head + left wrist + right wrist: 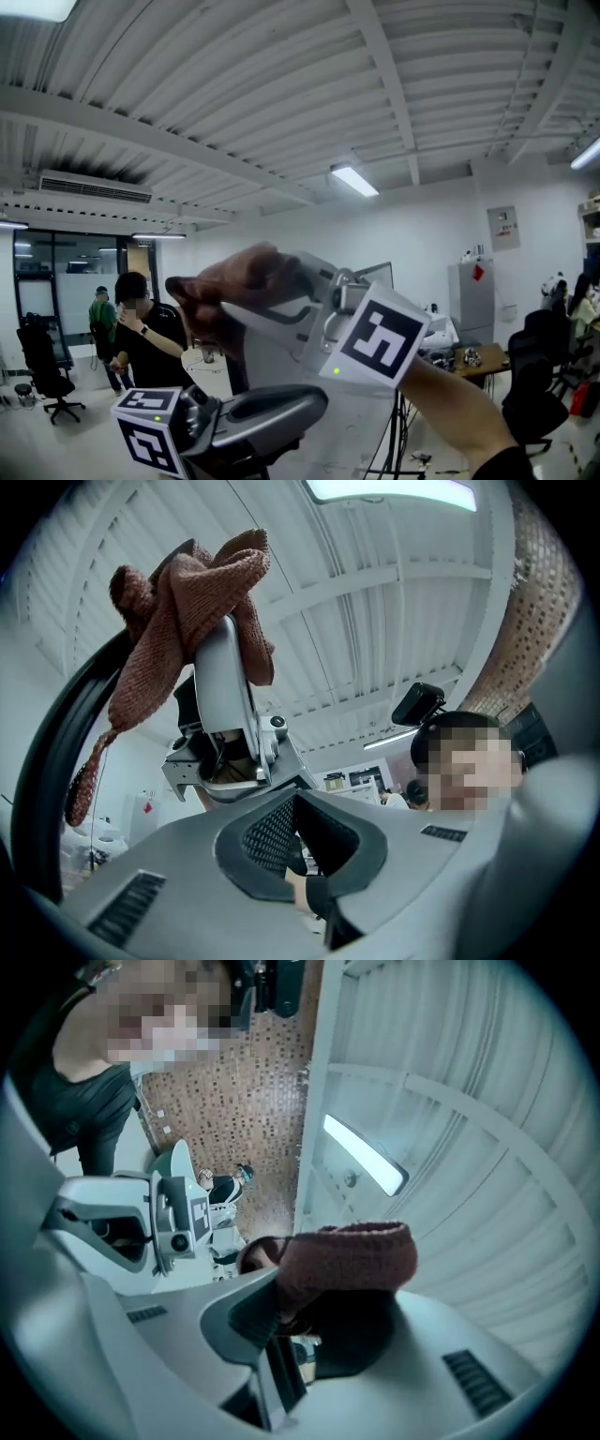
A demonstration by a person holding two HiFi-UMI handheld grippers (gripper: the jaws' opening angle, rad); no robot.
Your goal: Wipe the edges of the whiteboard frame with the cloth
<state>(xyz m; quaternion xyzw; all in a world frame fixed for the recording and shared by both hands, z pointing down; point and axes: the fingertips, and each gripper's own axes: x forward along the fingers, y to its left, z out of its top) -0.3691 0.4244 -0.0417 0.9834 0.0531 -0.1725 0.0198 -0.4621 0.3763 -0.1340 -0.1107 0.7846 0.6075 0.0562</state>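
Observation:
A brown knitted cloth [234,281] is bunched in my right gripper [208,302], which is raised in front of the head camera with its marker cube [380,337] facing me. The right gripper view shows the cloth [347,1255] pinched between that gripper's [302,1309] jaws and folded over the tip. My left gripper [314,398] sits lower, at the bottom left, with its cube [150,427]. Its jaws [298,855] stand together with nothing between them. From there I see the right gripper [225,714] above, the cloth [187,602] draped over it. No whiteboard frame shows in any view.
Both gripper views point up at the ribbed white ceiling and its strip light [354,180]. Two people [141,328] stand at the back left near an office chair [42,370]. A cluttered table [469,356] and a dark chair [534,375] are on the right.

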